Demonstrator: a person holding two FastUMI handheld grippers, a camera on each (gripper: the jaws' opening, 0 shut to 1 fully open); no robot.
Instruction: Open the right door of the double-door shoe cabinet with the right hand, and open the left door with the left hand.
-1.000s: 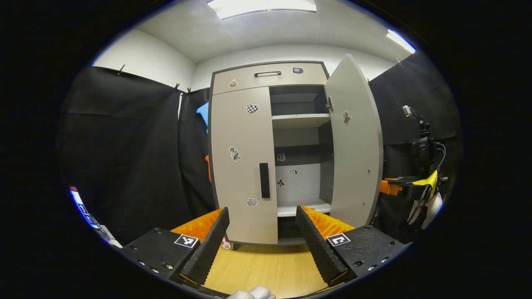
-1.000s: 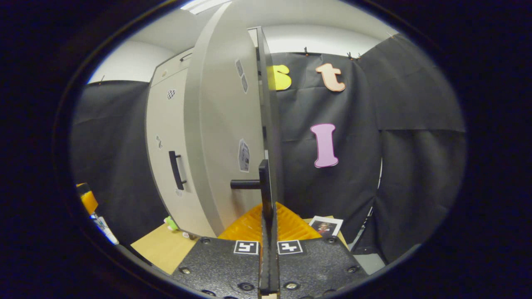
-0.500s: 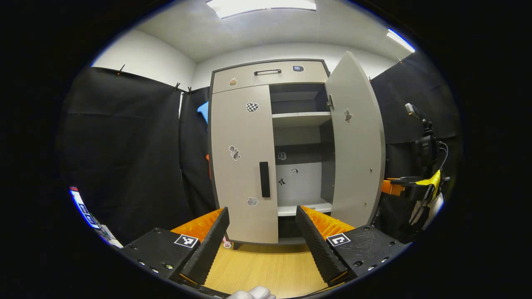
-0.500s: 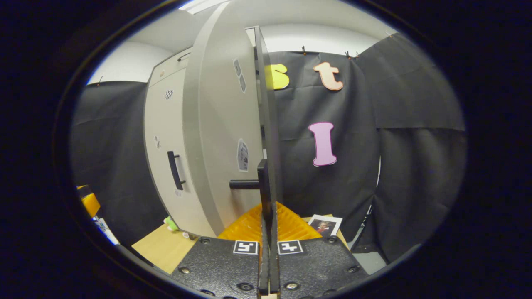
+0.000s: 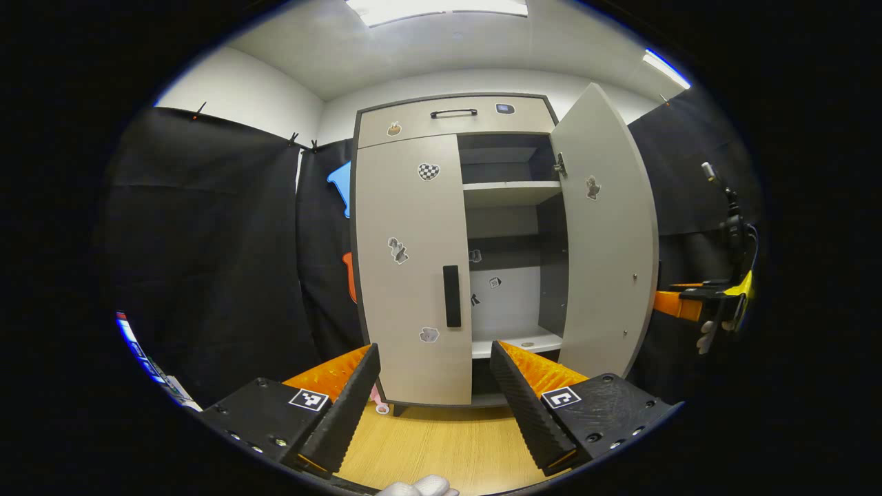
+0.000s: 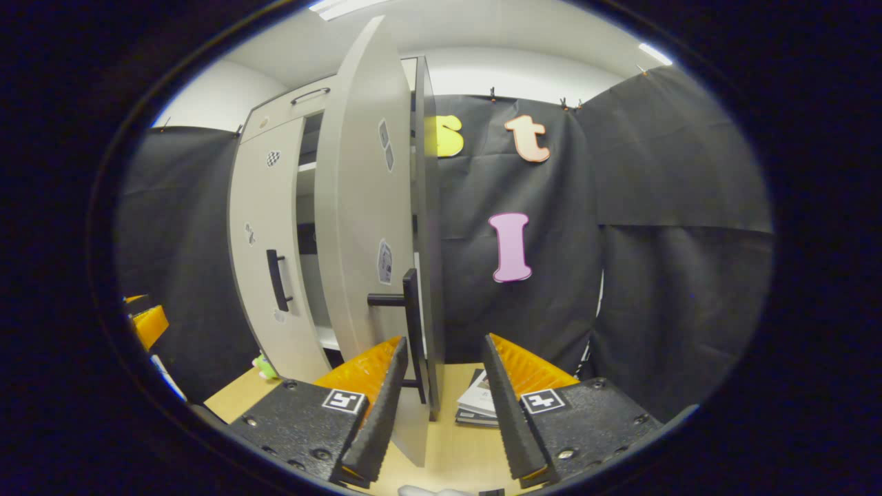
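Note:
The grey shoe cabinet (image 5: 448, 120) stands ahead in the left gripper view. Its left door (image 5: 410, 227) is closed, with a black bar handle (image 5: 452, 296) at its inner edge. My left gripper (image 5: 435, 348) is open, well short of that handle, holding nothing. The right door (image 5: 610, 234) stands swung out, baring shelves (image 5: 508, 193). In the right gripper view that door (image 6: 365, 207) is nearly edge-on. Its black handle (image 6: 411, 324) sits just beyond my open right gripper (image 6: 444, 339), near the left finger (image 6: 375, 406), with neither finger pressing on it.
Light wooden floor (image 5: 441, 448) lies before the cabinet. A few booklets (image 6: 479, 403) rest on the floor behind the open door, and a small green toy (image 6: 264, 365) sits by the cabinet's foot. A camera stand (image 5: 734, 220) rises at the right. Black cloth walls close in both sides.
My right gripper has opened, let go of the right door's handle and drawn back a little. The right door has swung slightly wider. My left gripper has shifted a little sideways.

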